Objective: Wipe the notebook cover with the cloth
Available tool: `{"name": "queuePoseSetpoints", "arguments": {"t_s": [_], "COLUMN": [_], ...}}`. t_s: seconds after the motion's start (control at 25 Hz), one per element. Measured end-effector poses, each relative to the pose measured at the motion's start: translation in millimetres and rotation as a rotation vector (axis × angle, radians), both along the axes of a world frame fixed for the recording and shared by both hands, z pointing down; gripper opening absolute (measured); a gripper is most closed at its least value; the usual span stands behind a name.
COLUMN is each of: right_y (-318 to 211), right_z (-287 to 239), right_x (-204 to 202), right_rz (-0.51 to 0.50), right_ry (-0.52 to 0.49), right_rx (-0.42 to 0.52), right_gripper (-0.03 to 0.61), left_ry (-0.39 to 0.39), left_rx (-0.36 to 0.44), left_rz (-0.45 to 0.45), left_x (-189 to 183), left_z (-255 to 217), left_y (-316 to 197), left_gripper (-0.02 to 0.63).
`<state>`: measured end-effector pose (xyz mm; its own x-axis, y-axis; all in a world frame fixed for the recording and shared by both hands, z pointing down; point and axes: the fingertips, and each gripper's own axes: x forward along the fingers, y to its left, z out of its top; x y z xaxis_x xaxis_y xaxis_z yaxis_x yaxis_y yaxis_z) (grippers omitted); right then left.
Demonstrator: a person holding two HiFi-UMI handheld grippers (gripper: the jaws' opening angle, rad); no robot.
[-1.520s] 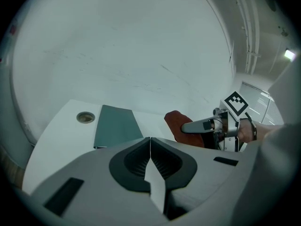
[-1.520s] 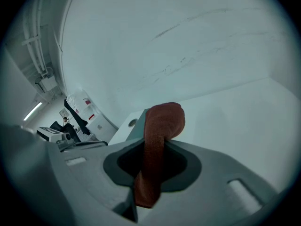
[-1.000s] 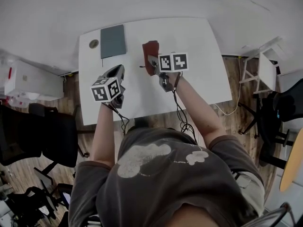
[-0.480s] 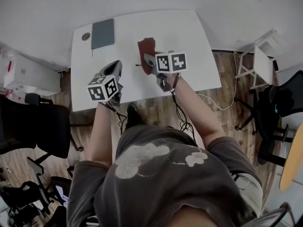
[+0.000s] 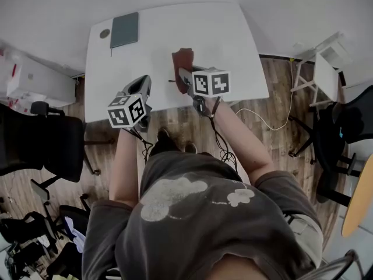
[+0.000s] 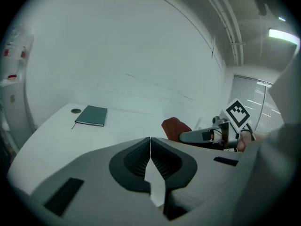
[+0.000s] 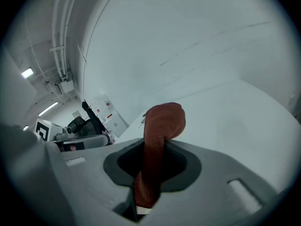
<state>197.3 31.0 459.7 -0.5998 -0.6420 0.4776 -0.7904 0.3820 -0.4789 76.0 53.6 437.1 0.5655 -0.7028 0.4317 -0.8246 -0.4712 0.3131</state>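
Observation:
A dark grey-green notebook [image 5: 125,30] lies closed at the table's far left corner, also in the left gripper view [image 6: 92,116]. My right gripper [image 5: 184,76] is shut on the red-brown cloth [image 5: 183,62], which stands up out of the jaws as a folded strip [image 7: 161,122]. It holds the cloth over the middle of the white table [image 5: 221,34], well right of the notebook. My left gripper [image 5: 142,85] hovers near the table's front edge, shut with nothing in it [image 6: 150,139]. From there the cloth [image 6: 174,126] and the right gripper [image 6: 207,134] show on the right.
A small round disc [image 5: 104,33] sits left of the notebook. Office chairs [image 5: 46,144] stand on the wooden floor at left. A white stool [image 5: 320,74] and a cable [image 5: 256,112] are at right. A white wall runs behind the table.
Both grippers have drawn back toward the table's near edge, the right one still with the cloth in it. The notebook has not moved on the table.

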Motion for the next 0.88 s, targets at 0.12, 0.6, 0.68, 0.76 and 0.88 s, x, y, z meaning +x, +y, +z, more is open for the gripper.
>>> {"name": "queuePoseSetpoints", "arguments": {"t_s": [0.12,0.6,0.68,0.76,0.88], "right_y": [4.3,47.6,56.8,64.3,77.4], "right_z": [-0.5,9.7,8.0,5.6,3.6], "right_x": [4.8,-13.5,-20.4,-27.3,-36.5], "right_rz": [0.011,0.030,0.035,0.037,0.037], "right_ry": [-0.005,0.049,0.054,0.061,0.068], "right_rx": [0.009,-0.002,-0.003,-0.001,-0.002], "right_gripper": [0.080,0.080,0.080,0.080,0.080], "left_ry": [-0.003,0.036,0.045,0.056,0.068], "left_rx": [-0.007,-0.030,-0.039,-0.050,-0.057], "left_rz": [0.007,0.034,0.030,0.023,0.017], "left_x": [2.5,-18.0,-29.9,-41.1,-53.1], "left_z": [0.5,7.7,9.6,11.7,13.3], "left_y": [5.3,40.2,51.1,59.7,72.8], "left_gripper": [-0.006,-0.005,-0.006,-0.006,-0.006]}}
